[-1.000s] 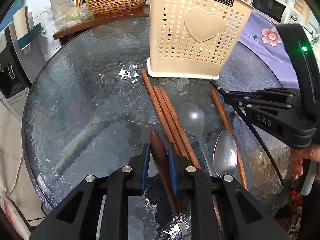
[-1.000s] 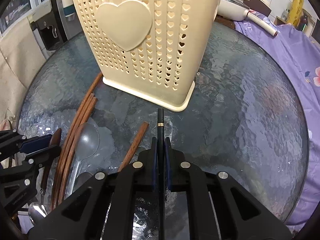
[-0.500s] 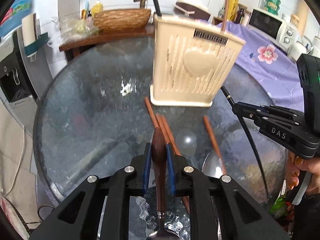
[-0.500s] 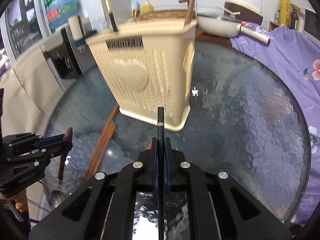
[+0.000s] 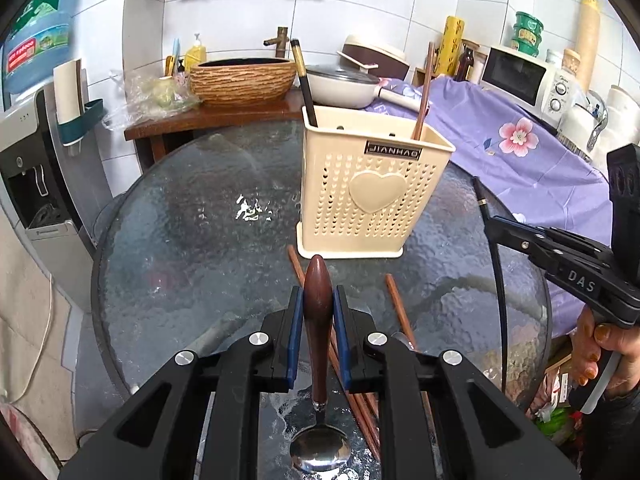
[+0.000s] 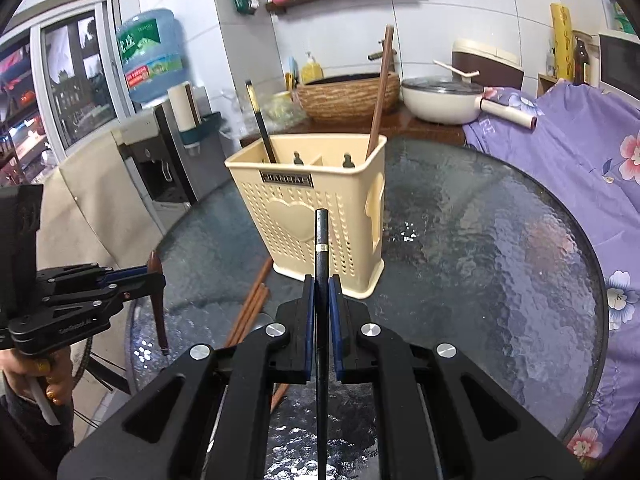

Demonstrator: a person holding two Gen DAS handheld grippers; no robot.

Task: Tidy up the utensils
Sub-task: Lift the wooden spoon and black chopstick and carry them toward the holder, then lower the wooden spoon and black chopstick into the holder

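Observation:
A cream perforated utensil holder stands on the round glass table. It holds a black chopstick and a brown chopstick. My left gripper is shut on a wooden-handled spoon, held above the table with its bowl toward the camera. My right gripper is shut on a black chopstick, raised in front of the holder. Several brown chopsticks lie on the glass below.
A side table at the back carries a woven basket and a white pan. A purple flowered cloth covers the right. A water dispenser stands at the left.
Both grippers have lifted off the table and tilted up, carrying the spoon and the black chopstick. The holder's top and the room behind have come into view.

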